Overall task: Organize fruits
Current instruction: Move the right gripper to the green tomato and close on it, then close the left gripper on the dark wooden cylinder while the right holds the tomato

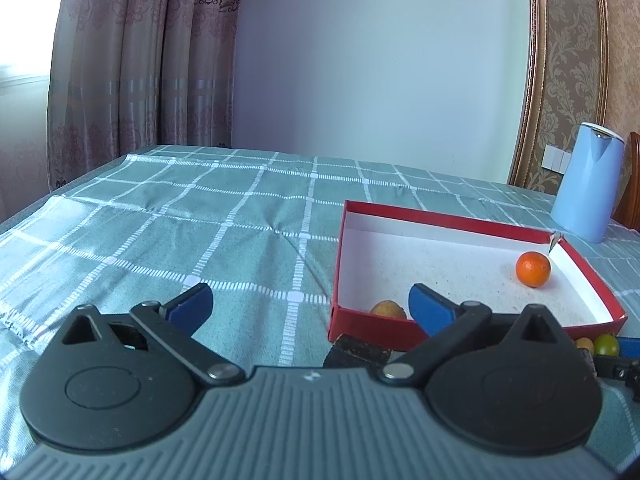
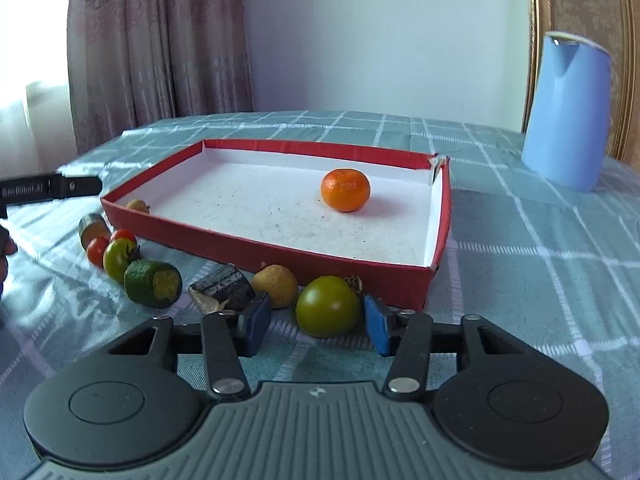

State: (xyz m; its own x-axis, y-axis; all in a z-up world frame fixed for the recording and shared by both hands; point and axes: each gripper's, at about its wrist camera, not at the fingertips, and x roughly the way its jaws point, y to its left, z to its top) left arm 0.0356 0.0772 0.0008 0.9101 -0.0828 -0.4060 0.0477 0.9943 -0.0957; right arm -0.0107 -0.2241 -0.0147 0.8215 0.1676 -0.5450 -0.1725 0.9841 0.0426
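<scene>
The right gripper brackets a green tomato at the red box's near wall, pads not visibly pressing; the left gripper waits wide, holding nothing.

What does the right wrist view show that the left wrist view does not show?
Only the right wrist view shows the right tool around the large green tomato, plus the cut green fruit and two red tomatoes. Only the left wrist view shows the left tool, wide open. Both show the red box, the orange and the blue jug.
</scene>
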